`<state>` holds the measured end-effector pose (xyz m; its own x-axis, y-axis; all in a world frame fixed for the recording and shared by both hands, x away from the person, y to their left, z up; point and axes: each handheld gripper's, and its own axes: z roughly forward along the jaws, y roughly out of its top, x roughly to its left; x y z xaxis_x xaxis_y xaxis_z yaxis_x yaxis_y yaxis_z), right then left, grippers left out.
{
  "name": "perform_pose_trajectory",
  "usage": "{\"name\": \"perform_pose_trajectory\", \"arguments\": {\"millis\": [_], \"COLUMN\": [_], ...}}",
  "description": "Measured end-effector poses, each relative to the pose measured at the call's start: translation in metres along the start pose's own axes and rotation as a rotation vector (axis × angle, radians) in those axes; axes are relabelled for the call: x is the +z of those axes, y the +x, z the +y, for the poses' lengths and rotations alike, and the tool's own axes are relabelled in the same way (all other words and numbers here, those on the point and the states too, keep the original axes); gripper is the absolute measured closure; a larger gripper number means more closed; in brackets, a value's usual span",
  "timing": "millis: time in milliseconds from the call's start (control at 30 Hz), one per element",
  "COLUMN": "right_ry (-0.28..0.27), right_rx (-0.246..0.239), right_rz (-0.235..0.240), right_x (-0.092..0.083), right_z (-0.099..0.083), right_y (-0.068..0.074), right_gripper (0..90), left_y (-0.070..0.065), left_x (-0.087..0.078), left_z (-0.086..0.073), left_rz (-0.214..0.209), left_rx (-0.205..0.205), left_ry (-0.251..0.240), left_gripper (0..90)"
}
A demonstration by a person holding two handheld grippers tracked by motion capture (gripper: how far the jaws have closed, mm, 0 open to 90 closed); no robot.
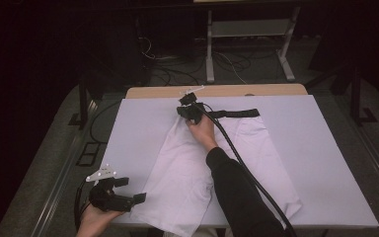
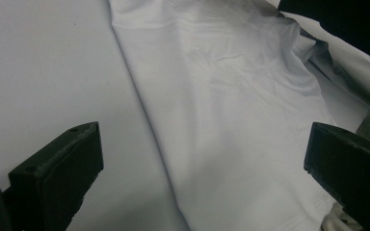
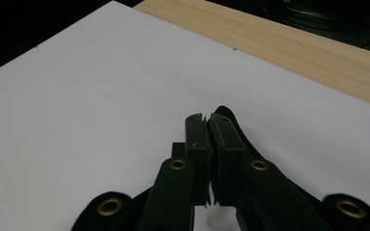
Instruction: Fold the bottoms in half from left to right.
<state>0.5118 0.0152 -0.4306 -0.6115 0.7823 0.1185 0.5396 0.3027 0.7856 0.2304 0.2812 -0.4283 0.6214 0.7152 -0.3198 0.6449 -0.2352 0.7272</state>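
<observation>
The white garment (image 1: 187, 168) lies flat mid-counter, its black waistband (image 1: 234, 113) at the far end. My right tongs (image 1: 190, 112) are clamped on the waistband's left end — jaws pressed together on it. My left tongs (image 1: 133, 190) hover at the near left corner of the counter (image 1: 325, 148), jaws wide — holding nothing.

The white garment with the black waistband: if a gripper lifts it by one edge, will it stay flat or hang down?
The white garment would probably droop, since it lies thin and wrinkled. Its near edge already hangs over the table edge, suggesting light, limp cloth.
</observation>
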Motion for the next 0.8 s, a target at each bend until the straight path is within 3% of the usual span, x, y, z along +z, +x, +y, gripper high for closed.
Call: {"name": "perform_pose_trajectory", "arguments": {"millis": [200,533,800], "right_ry": [0.000,0.006,0.000], "right_rx": [0.005,0.002,0.003], "right_rz": [0.001,0.003,0.003], "right_x": [0.000,0.001,-0.002], "right_z": [-0.001,-0.001,0.001], "right_y": [0.000,0.000,-0.001], "right_gripper": [85.8,85.8,85.8], "left_y": [0.000,-0.003,-0.003], "left_x": [-0.002,-0.002,-0.007], "left_z": [-0.005,-0.010,-0.017], "left_rz": [-0.004,-0.046,-0.071], "left_rx": [0.004,0.003,-0.013], "left_ry": [0.025,0.093,0.106], "left_gripper": [0.0,0.0,8.8]}}
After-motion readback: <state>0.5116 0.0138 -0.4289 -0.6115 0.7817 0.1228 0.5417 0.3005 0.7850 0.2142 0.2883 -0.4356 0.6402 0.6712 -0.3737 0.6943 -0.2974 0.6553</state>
